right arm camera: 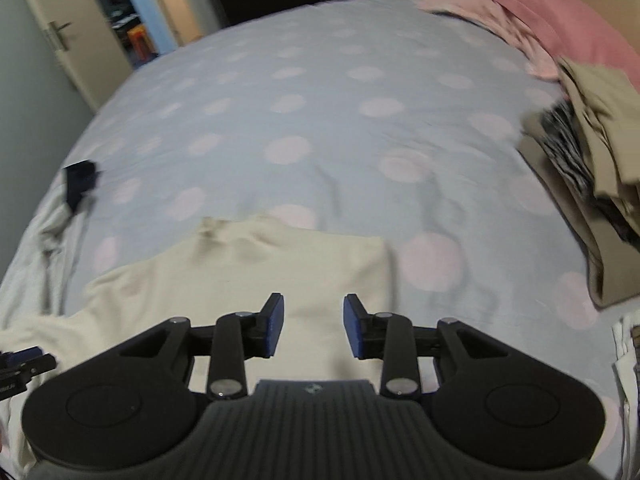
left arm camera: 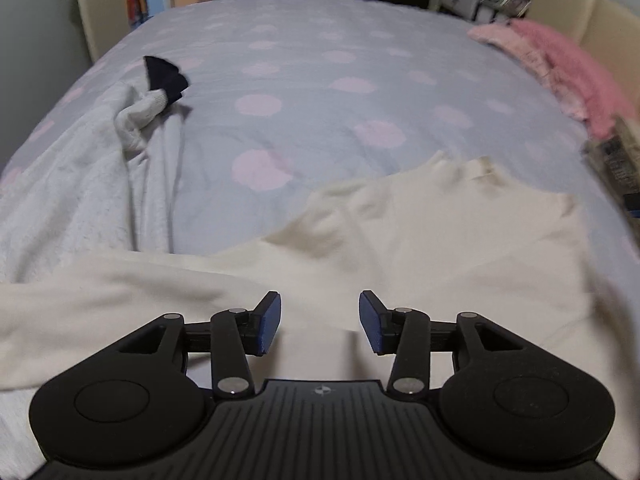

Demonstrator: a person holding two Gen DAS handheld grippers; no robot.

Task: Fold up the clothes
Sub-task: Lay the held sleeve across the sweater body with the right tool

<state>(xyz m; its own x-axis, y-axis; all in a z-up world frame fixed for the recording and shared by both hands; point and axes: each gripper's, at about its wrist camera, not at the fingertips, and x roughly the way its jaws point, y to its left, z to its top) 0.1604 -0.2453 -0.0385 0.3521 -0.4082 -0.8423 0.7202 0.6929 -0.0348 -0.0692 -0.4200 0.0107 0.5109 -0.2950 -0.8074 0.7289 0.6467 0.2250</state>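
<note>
A cream long-sleeved top (left arm camera: 420, 240) lies spread on the bed at the near edge, collar pointing away, one sleeve (left arm camera: 100, 300) stretched out to the left. It also shows in the right wrist view (right arm camera: 260, 276), partly folded with a straight right edge. My left gripper (left arm camera: 320, 322) is open and empty, hovering just above the top's lower part. My right gripper (right arm camera: 314, 326) is open and empty above the same top. The left gripper's tip (right arm camera: 20, 364) shows at the far left of the right wrist view.
The bed has a pale blue cover with pink dots (left arm camera: 320, 80). A white garment with a dark sock (left arm camera: 164, 76) lies at the left. Pink clothes (left arm camera: 560, 64) and a pile of beige and patterned clothes (right arm camera: 592, 152) lie at the right.
</note>
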